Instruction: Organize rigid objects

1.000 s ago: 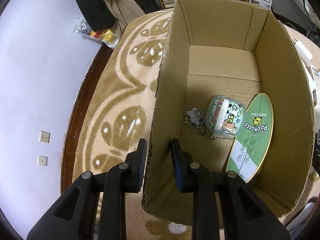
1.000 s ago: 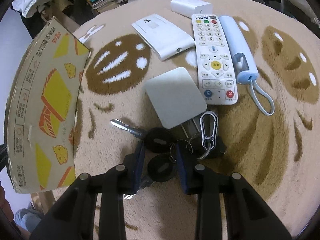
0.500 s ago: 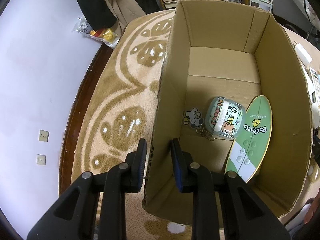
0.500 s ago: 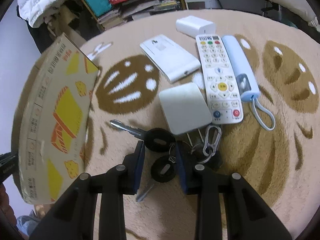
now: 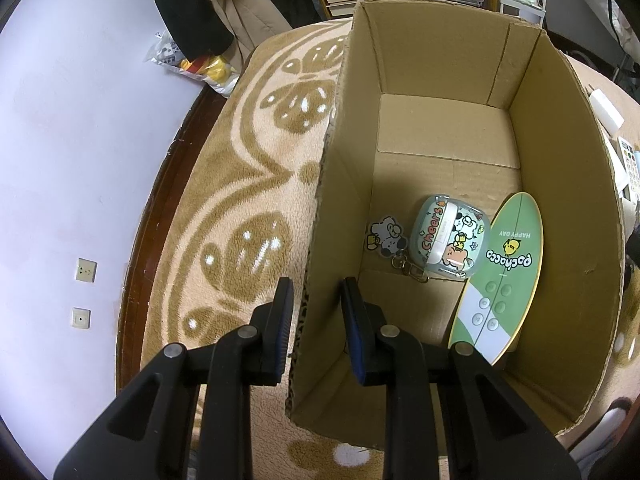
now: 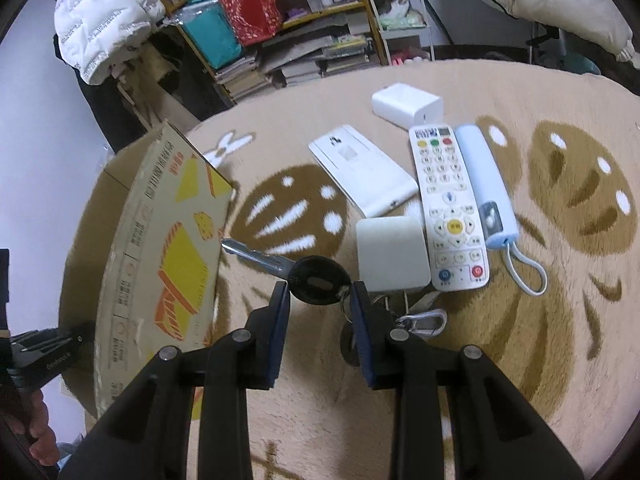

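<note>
My left gripper (image 5: 316, 300) straddles the near left wall of the open cardboard box (image 5: 332, 184), one finger outside, one inside, pinching it. Inside lie a cartoon earbud case (image 5: 448, 240) with a sheep charm (image 5: 386, 236) and a green Pochacco board (image 5: 500, 276). In the right wrist view my right gripper (image 6: 320, 300) is shut on a bunch of keys (image 6: 316, 276), lifted off the rug; a key blade (image 6: 256, 256) points left, a carabiner (image 6: 424, 320) hangs right. The box's printed outer wall (image 6: 172, 264) stands to the left.
On the patterned rug (image 6: 520, 320) lie a white square pad (image 6: 390, 258), a white remote (image 6: 450, 216), a light blue stick with a loop (image 6: 486, 184), a white flat device (image 6: 360, 168) and a white charger (image 6: 406, 108). Shelves with books stand behind.
My right gripper has closed on the keys and risen, lifting them off the rug and tilting the view up. The left gripper has stayed on the box wall.
</note>
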Action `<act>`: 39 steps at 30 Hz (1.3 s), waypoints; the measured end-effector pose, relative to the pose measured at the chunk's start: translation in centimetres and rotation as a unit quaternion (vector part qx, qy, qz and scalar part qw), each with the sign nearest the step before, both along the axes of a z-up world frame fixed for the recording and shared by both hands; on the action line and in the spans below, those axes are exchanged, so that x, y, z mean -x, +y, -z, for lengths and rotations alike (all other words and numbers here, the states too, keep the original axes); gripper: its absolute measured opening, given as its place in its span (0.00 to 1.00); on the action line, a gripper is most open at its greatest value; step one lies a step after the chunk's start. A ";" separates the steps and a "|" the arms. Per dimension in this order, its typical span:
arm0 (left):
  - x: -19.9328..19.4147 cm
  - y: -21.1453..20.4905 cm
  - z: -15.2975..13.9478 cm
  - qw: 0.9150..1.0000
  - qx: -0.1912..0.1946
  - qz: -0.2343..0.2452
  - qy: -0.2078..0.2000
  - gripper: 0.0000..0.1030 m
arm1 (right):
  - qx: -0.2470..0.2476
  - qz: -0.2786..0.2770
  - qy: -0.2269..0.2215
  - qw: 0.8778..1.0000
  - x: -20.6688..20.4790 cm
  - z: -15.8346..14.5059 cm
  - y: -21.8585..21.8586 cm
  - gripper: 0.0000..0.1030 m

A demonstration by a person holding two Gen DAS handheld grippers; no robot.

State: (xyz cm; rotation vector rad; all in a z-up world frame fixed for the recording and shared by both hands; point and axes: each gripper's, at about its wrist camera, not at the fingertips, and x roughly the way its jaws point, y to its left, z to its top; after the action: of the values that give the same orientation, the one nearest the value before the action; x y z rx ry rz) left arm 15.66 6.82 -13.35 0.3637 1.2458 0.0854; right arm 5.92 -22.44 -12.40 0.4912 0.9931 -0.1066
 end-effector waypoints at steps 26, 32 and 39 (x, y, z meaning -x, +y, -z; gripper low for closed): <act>0.1 -0.1 0.1 1.000 0.008 0.002 0.005 0.23 | -0.055 0.015 0.040 0.998 -1.2 2.3 -2.6 0.45; 0.0 0.0 0.0 1.000 0.013 -0.003 0.006 0.23 | -0.059 0.009 0.058 0.997 -1.5 3.2 -2.3 0.50; 0.0 0.1 -0.1 1.000 0.012 -0.001 0.006 0.23 | -0.034 0.001 0.077 0.996 -2.5 4.7 -2.2 0.45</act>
State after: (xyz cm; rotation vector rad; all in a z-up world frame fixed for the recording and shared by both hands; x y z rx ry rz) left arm 15.61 6.89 -13.29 0.3418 1.2584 0.0697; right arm 8.43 -24.65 -17.10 0.5533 1.1496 -0.1142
